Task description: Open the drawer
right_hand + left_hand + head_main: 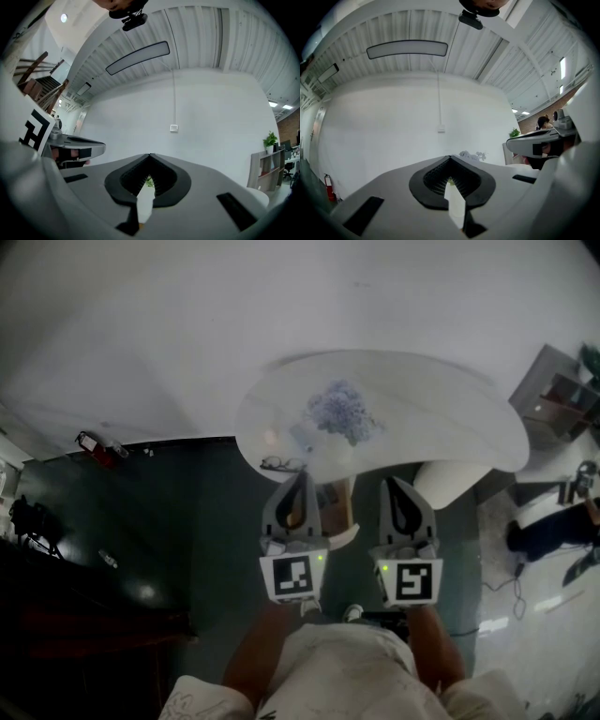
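Person: standing at the bottom of the head view in light clothes [347, 662], bare forearms reaching forward, one gripper in each hand.
Marker cubes: the left one [292, 577] and the right one [412, 582] are sitting side by side just ahead of the hands, each showing a small green light.
Left gripper [302, 474]: its jaws are meeting at the tips and gripping nothing; it is pointing roughly level over the near edge of the table.
Right gripper [394, 481]: its jaws are likewise pressing together at the tips and holding nothing; it is hanging just beside the left one, apart from it.
Table [450, 418]: white and rounded, lying straight ahead of both grippers.
Glasses [283, 464]: resting on the table's near left edge, just beyond the left gripper's tips.
Bluish flowers [342, 413]: sitting near the table's middle.
Drawer: no view is showing the drawer plainly; a brown wooden piece [336, 501] is peeking out under the table's near edge between the two grippers, and whether it belongs to the drawer cannot be told.
Wall [384, 140]: plain white, facing both gripper views, carrying a small white box [441, 129] on a thin line.
Fire extinguisher [89, 442]: red, standing at the foot of the wall, far left.
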`<state>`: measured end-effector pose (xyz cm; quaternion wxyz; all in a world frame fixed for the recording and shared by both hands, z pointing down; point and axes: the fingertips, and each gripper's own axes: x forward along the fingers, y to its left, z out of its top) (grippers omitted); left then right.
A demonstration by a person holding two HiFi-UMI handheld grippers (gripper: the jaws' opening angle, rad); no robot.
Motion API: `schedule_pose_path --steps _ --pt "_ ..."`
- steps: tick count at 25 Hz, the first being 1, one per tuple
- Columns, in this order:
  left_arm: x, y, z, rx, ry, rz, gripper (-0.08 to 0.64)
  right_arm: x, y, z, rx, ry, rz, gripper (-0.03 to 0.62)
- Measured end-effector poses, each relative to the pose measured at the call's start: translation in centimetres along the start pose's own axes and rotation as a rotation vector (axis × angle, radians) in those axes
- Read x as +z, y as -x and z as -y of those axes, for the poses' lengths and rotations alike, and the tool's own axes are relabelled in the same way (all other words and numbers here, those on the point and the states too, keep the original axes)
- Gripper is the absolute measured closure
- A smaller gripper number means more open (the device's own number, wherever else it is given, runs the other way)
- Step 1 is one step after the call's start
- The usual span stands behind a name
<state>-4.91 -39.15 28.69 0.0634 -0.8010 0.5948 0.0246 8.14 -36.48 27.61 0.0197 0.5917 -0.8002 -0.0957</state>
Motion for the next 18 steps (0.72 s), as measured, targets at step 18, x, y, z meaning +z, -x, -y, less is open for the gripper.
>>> schedule_pose_path --steps 18 --pt "0.07 0.69 -0.68 0.016 0.013 0.009 0.558 -0.23 0.09 -0.39 0.006 0.019 -0.011 0.588"
